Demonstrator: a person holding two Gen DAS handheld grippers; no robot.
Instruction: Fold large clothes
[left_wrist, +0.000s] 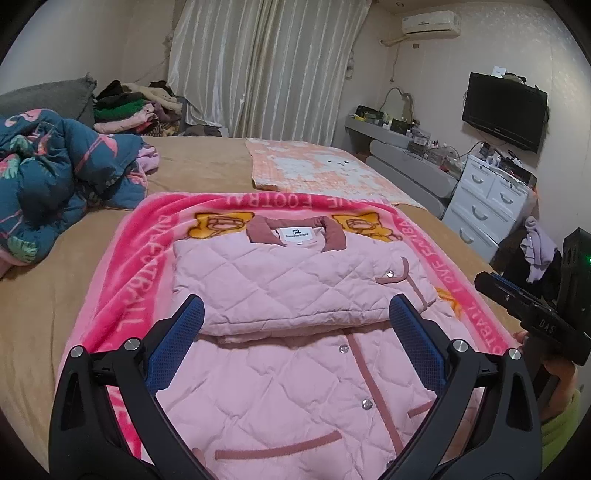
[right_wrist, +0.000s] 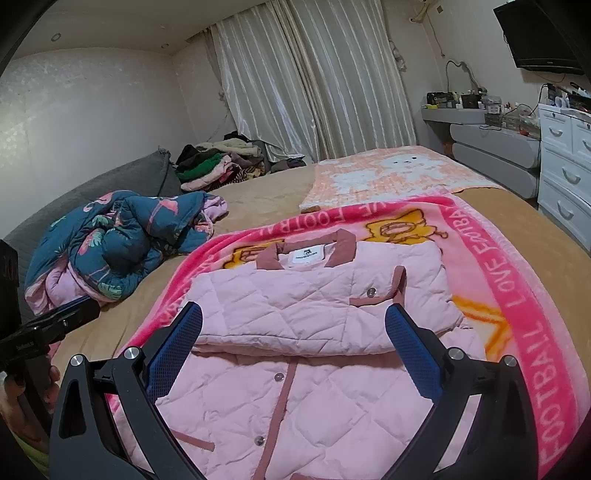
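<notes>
A pink quilted jacket (left_wrist: 295, 295) (right_wrist: 314, 314) with a dusty-rose collar and snap buttons lies front up on a pink football blanket (left_wrist: 122, 295) (right_wrist: 524, 295). A sleeve or side panel is folded across its chest, making a thick edge at mid-body. My left gripper (left_wrist: 295, 310) hovers open over the jacket's lower half, with nothing between its blue pads (left_wrist: 177, 339). My right gripper (right_wrist: 293, 317) is likewise open above the jacket, holding nothing. The right tool's body shows at the right edge of the left wrist view, gripped by a hand.
The bed has a tan cover (left_wrist: 207, 162). A crumpled teal flamingo quilt (left_wrist: 48, 177) (right_wrist: 110, 240) lies at the left, a peach blanket (left_wrist: 317, 170) beyond, and a heap of clothes (left_wrist: 140, 110) by the curtains. White drawers (left_wrist: 487, 203) and a wall TV (left_wrist: 502, 110) stand on the right.
</notes>
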